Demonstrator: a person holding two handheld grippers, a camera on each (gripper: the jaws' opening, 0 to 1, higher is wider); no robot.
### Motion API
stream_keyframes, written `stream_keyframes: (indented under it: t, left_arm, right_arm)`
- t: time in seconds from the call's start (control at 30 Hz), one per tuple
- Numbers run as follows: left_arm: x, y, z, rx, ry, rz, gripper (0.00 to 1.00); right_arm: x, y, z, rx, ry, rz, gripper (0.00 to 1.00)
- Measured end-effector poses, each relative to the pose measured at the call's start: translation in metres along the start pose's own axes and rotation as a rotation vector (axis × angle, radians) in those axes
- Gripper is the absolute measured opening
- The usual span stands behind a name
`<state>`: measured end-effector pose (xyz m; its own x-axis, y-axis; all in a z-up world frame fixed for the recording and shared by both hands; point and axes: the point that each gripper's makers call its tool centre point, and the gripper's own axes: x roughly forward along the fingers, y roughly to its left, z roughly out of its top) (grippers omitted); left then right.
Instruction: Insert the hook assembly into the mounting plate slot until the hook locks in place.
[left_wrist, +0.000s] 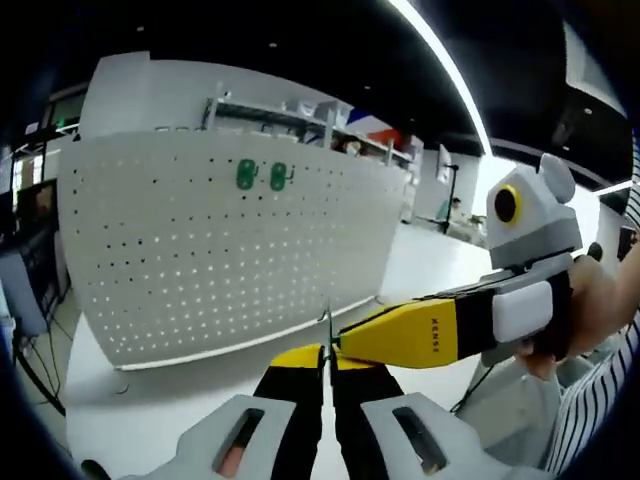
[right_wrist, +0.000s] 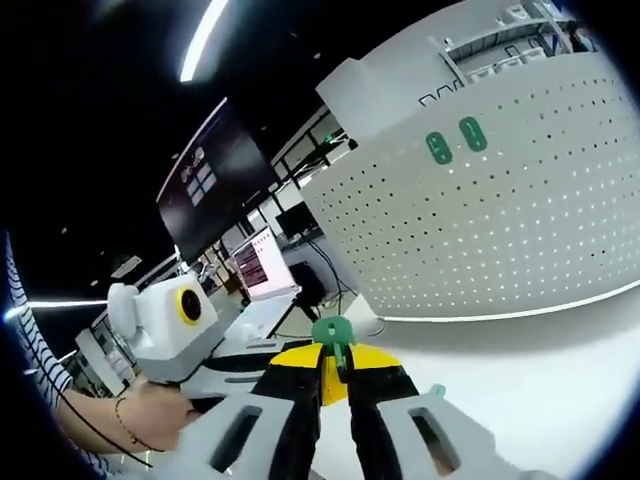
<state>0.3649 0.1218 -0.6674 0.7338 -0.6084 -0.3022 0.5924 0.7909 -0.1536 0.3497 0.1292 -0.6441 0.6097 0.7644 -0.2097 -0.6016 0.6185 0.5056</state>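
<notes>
- Left gripper (left_wrist: 326, 362): jaws pressed together on a thin metal hook (left_wrist: 326, 330), in front of the white pegboard (left_wrist: 200, 250).
- Right gripper (right_wrist: 333, 372): jaws narrow, pinching a green hook piece (right_wrist: 334, 332).
- Right gripper's yellow tips meet the left gripper's, below the pegboard.
- Two green mounting plates (left_wrist: 262, 175) sit side by side on the pegboard, near its top edge.

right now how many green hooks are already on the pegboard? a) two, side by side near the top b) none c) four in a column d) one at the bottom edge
a: two green hooks sit side by side high on the white pegboard, seen in both gripper views, while the right gripper is shut on another green hook.
</notes>
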Motion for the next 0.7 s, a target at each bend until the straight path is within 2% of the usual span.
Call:
stream_keyframes:
  t: [0.07, 0.23, 0.5, 0.6, 0.7]
  left_arm:
    - [0.0, -0.0004, -0.0001, -0.015, -0.002, -0.003, 0.01]
    - [0.0005, -0.0005, -0.0007, -0.003, 0.008, 0.004, 0.01]
    - [0.0008, -0.0002, -0.0018, 0.029, 0.019, 0.002, 0.02]
    - [0.0006, 0.0008, -0.0035, 0.038, 0.027, 0.012, 0.02]
    - [0.0014, 0.0011, -0.0071, 0.036, 0.043, 0.01, 0.03]
  right_arm:
    - [-0.0001, -0.0003, 0.0009, -0.006, -0.007, -0.006, 0.04]
    - [0.0009, 0.0014, 0.0016, -0.099, -0.005, -0.012, 0.02]
    - [0.0008, 0.0017, 0.0008, -0.121, -0.013, -0.017, 0.0]
    - [0.0023, 0.0001, -0.0015, -0.079, -0.004, -0.017, 0.0]
    - [0.0025, -0.0004, -0.0036, -0.091, 0.006, -0.022, 0.0]
